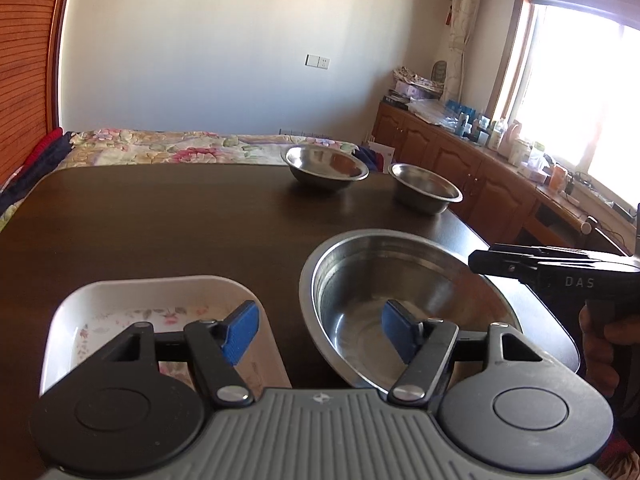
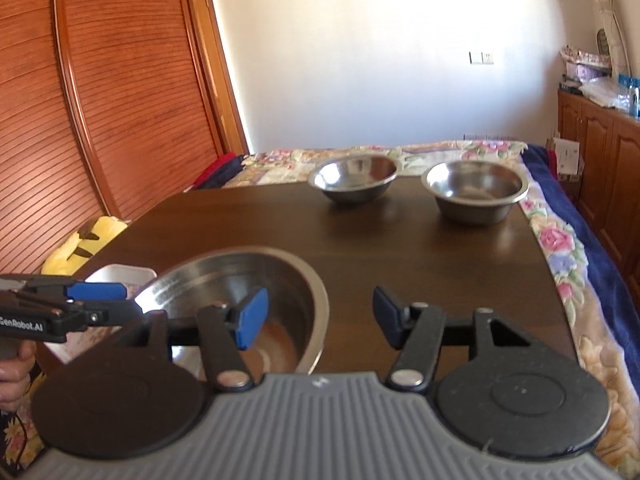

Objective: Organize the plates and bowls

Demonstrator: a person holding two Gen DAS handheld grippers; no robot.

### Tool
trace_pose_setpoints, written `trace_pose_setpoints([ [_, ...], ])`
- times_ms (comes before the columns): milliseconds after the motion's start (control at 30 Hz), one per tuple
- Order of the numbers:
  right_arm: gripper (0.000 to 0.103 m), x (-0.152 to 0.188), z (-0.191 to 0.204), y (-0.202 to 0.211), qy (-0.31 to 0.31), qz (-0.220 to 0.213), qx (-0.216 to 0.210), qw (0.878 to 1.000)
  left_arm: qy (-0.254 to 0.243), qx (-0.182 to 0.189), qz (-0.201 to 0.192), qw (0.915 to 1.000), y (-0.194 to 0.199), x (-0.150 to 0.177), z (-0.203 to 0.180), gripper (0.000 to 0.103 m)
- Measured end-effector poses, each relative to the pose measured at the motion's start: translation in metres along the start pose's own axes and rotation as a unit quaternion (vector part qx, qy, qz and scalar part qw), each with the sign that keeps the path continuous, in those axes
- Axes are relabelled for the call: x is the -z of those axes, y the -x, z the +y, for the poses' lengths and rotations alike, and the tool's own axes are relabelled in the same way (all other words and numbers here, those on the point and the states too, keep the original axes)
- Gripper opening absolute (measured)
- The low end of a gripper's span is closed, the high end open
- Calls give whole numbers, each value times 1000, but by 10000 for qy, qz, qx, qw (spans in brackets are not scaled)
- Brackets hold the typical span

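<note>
1. The left gripper [image 1: 318, 330] is seen with its blue pads [image 1: 240, 332] spread apart and nothing grasped; one pad hangs over the white dish and the other over the large bowl, with bare table between them

2. The right gripper [image 2: 320, 320] is likewise released, its jaws parted and empty; its left pad sits above the inside of the large bowl and its right pad above open tabletop

3. Each tool is held in a person's hand [image 1: 600, 344], glimpsed at the frame edge in the other tool's view

4. A large steel bowl [image 1: 360, 280] is found nearest both tools, resting upright on the dark wooden table [image 1: 160, 220] close to its near edge

5. A white rectangular dish with a floral print [image 1: 120, 300] is set just beside that bowl, on the left, with a narrow strip of table between them

6. Two smaller steel bowls, one on the left [image 2: 354, 176] and one on the right [image 2: 476, 188], are placed well apart from the tools at the far edge, side by side and not touching

7. The step in hand is judged to be a pause between pickups, with both tools empty and nothing yet stacked

8. The next move is judged to call for a reach to the far bowls, a rim pinched between the pads, and the smaller bowl nested inside the large one; thin, slippery steel rims may demand a firm, square grip
</note>
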State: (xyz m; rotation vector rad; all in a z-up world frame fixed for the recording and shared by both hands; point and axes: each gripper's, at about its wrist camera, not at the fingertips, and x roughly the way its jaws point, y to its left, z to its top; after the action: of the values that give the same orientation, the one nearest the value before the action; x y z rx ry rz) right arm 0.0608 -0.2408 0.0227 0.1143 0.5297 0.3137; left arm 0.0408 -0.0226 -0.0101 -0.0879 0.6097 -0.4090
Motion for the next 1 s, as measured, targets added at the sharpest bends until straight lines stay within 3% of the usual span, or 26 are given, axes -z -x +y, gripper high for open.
trace_pose_setpoints([
  [200, 63, -15, 0, 0, 170, -143, 7, 9998, -91, -55, -171, 9998, 1, -16, -1, 74],
  [367, 70, -40, -5, -4, 432, -283, 79, 9986, -253, -121, -320, 9991, -7, -42, -4, 83],
  [600, 70, -72, -15, -22, 700, -381, 133, 9967, -392, -198, -315, 9985, -31, -74, -1, 83],
  [900, 69, -89, -24, -70, 820, -99, 16, 9966, -464, -171, -153, 9987, -69, -105, 6, 83],
  [1000, 63, -93, -29, -88, 835, 44, 11, 9965, -529, -242, -82, 9983, -84, -112, 8, 80],
])
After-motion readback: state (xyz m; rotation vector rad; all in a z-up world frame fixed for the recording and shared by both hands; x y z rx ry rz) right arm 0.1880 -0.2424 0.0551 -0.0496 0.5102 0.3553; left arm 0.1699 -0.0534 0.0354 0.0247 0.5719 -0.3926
